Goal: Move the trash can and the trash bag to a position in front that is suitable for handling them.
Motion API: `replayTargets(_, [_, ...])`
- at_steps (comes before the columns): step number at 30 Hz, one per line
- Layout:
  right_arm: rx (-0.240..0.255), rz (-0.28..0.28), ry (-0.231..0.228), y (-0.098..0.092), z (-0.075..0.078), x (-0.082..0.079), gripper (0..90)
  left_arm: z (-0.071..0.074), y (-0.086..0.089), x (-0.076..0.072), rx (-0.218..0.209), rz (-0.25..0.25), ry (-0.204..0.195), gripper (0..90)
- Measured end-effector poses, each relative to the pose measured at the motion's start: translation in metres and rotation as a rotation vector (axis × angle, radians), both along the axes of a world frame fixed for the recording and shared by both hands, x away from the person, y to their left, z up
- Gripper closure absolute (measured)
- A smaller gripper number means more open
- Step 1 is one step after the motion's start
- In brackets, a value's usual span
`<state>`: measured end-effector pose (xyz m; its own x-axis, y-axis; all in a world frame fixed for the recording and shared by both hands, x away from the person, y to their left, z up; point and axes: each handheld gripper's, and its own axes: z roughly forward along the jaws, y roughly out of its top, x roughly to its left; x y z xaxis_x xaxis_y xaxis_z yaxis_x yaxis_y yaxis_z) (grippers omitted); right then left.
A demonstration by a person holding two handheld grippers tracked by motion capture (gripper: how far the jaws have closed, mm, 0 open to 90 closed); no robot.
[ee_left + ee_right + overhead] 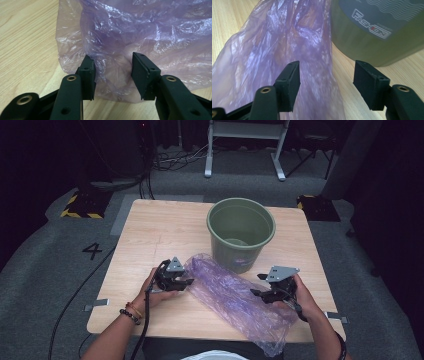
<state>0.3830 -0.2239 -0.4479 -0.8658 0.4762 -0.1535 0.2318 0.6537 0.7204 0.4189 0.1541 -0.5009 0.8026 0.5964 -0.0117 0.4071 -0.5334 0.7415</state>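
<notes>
A: Where's the crinkled purple plastic bag (pixel 235 295)?

B: Flat on the wooden tabletop (pixel 150 230), beside the green plastic bucket (pixel 241 232). The left gripper (pixel 113 75) straddles its edge, not yet pinching; the right gripper (pixel 327 85) stands spread.

A: The risk?

B: Thin film slipping free — or one layer caught.

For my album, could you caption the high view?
Two hand-held grippers, left gripper and right gripper, flank a crumpled purple bag lying beside a green bucket on a wooden table.
</notes>
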Motion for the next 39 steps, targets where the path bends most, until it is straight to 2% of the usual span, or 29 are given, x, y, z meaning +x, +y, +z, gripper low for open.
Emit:
replayTargets(5, [0.002, 0.021, 0.027, 0.012, -0.006, 0.000, 31.7, 0.000, -0.006, -0.004, 0.004, -0.002, -0.008, 56.3])
replayTargets(7, [0.005, 0.036, 0.044, 0.016, -0.011, 0.001, 30.3, -0.001, -0.007, -0.004, 0.000, -0.001, -0.009, 56.3])
replayTargets(11, [-0.020, 0.036, 0.086, 0.022, -0.026, 0.005, 26.8, -0.001, -0.008, -0.006, 0.001, -0.012, -0.012, 56.2])
replayTargets(16, [-0.017, 0.016, 0.109, 0.021, -0.036, 0.008, 25.9, -0.001, -0.012, -0.009, 0.003, -0.032, -0.013, 55.9])
replayTargets(24, [-0.014, -0.036, 0.130, 0.016, -0.042, 0.014, 26.0, -0.001, -0.015, -0.012, 0.000, -0.056, -0.010, 55.9])
replayTargets(28, [-0.028, -0.060, 0.130, 0.007, -0.038, 0.016, 26.4, 0.000, -0.013, -0.011, 0.002, -0.064, -0.009, 58.6])
replayTargets(31, [-0.009, -0.080, 0.127, -0.007, -0.030, 0.015, 28.4, 0.000, -0.009, -0.010, 0.001, -0.061, -0.008, 60.8])
replayTargets(34, [-0.018, -0.093, 0.136, -0.022, -0.025, 0.014, 28.7, 0.000, -0.005, -0.008, -0.001, -0.049, -0.006, 61.1])
replayTargets(37, [-0.025, -0.093, 0.184, -0.036, -0.027, 0.015, 30.9, 0.000, -0.004, -0.008, -0.001, -0.044, -0.006, 61.1])
replayTargets(39, [-0.056, -0.077, 0.219, -0.040, -0.032, 0.016, 33.3, -0.001, -0.004, -0.008, -0.006, -0.038, -0.006, 60.9])
